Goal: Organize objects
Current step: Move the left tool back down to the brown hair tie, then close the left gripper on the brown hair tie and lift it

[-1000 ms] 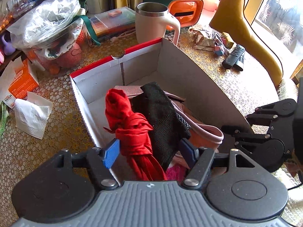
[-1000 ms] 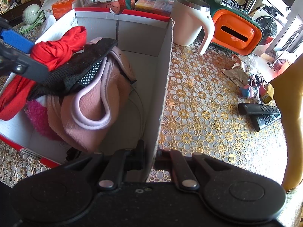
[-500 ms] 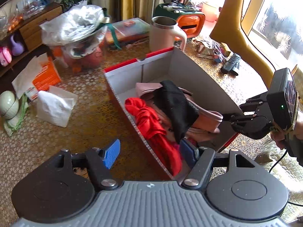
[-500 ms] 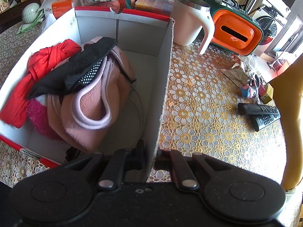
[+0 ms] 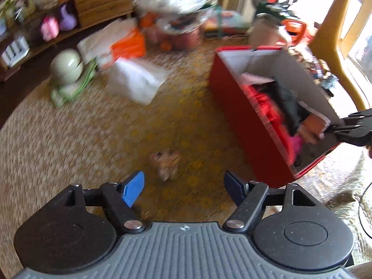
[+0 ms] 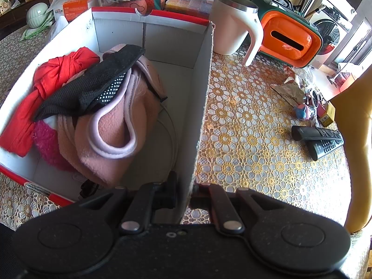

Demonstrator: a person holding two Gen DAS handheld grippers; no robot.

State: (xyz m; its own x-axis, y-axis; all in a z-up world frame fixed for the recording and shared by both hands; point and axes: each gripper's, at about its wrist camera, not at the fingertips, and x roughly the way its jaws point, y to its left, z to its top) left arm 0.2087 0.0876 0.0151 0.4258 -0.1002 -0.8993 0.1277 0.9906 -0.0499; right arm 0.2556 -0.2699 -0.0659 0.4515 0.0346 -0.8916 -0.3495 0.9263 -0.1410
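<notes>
Step in hand: left gripper [image 5: 183, 186] empty, fingers spread and opening wider, nothing between them, poised over small tan item [image 5: 165, 163] on desk [image 5: 69, 139], left of box.
Right gripper [image 6: 183, 193] fingers pinching right wall of box [image 6: 202, 107].
Red cloth [image 6: 46, 86], black mesh piece [image 6: 93, 86], pink fleece [image 6: 116, 130] lie inside box.
Next move, judged: descend, centre on tan item, close; blur obscures its identity.
</notes>
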